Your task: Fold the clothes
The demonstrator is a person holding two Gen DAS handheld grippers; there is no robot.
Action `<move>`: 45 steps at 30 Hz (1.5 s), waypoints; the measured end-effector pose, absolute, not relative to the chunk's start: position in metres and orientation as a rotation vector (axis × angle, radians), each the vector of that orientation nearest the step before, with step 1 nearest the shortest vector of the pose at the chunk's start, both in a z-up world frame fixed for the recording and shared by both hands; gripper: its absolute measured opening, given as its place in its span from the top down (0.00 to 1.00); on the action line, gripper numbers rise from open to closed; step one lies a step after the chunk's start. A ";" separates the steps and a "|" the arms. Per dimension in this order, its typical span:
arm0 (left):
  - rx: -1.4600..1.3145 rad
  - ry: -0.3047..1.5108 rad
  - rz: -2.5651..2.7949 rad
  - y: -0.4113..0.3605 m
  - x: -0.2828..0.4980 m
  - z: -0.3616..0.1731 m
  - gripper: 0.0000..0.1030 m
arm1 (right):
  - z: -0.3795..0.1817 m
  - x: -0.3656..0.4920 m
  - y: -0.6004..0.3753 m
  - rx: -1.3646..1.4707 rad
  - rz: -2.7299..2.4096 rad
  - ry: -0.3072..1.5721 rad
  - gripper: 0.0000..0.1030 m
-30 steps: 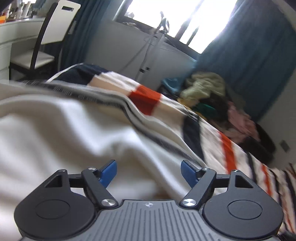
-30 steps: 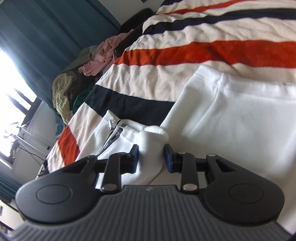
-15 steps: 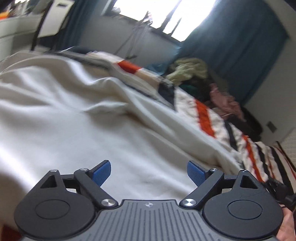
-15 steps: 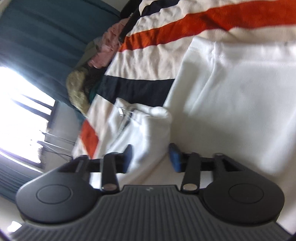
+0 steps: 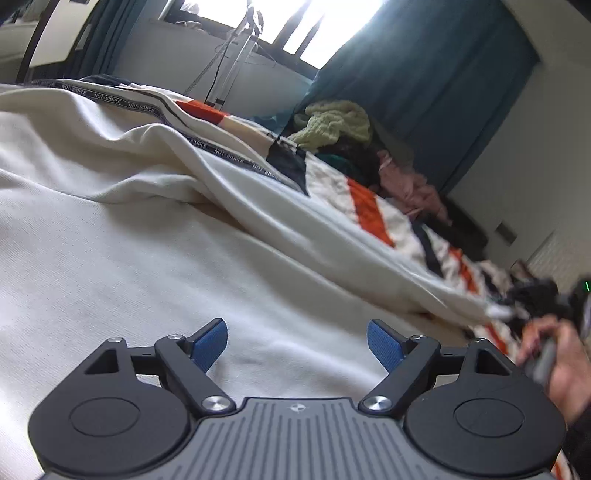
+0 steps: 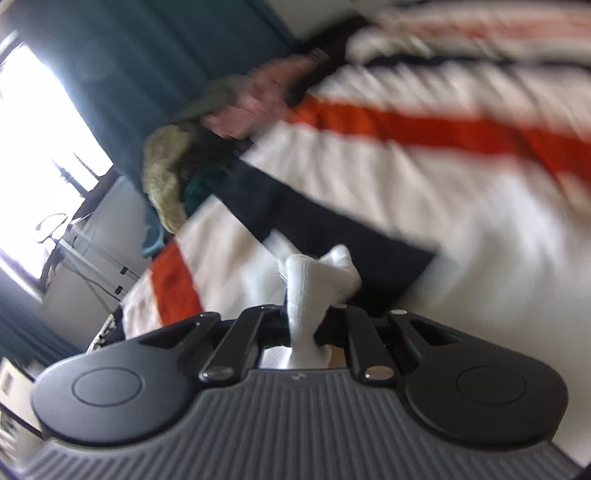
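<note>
On the striped orange, navy and cream blanket (image 6: 424,122), the right gripper (image 6: 308,321) pinches a cuff of the white knit garment (image 5: 155,258) for folding, while the left gripper (image 5: 297,341) hovers wide open, empty, over it.

Your room is lit by a bright window (image 5: 266,33), blown out white, with dark teal curtains (image 5: 424,85) hanging beside it. Below the sill you have a pale wall (image 5: 177,62) and a thin metal stand (image 5: 236,55) with cords. A bed under a striped blanket (image 6: 424,155), cream, orange and navy, fills the middle. At the far left you can make out a dark chair frame (image 5: 35,40). The right view is motion-blurred.
</note>
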State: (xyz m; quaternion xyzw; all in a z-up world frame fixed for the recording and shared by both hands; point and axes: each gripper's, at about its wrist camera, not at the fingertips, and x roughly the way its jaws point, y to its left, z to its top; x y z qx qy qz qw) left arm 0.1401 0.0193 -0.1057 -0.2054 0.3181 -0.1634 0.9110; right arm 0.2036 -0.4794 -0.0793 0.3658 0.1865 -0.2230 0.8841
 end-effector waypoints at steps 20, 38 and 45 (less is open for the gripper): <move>-0.517 0.670 -0.370 0.035 0.149 -0.110 0.16 | -0.084 0.245 -0.562 0.662 -0.644 0.367 0.92; -0.286 0.597 -0.284 0.017 0.120 -0.078 0.14 | -0.108 0.167 -0.537 0.515 -0.637 0.544 0.41; -0.254 0.530 -0.251 0.023 0.091 -0.053 0.14 | -0.043 0.103 -0.455 0.416 -0.415 0.448 0.24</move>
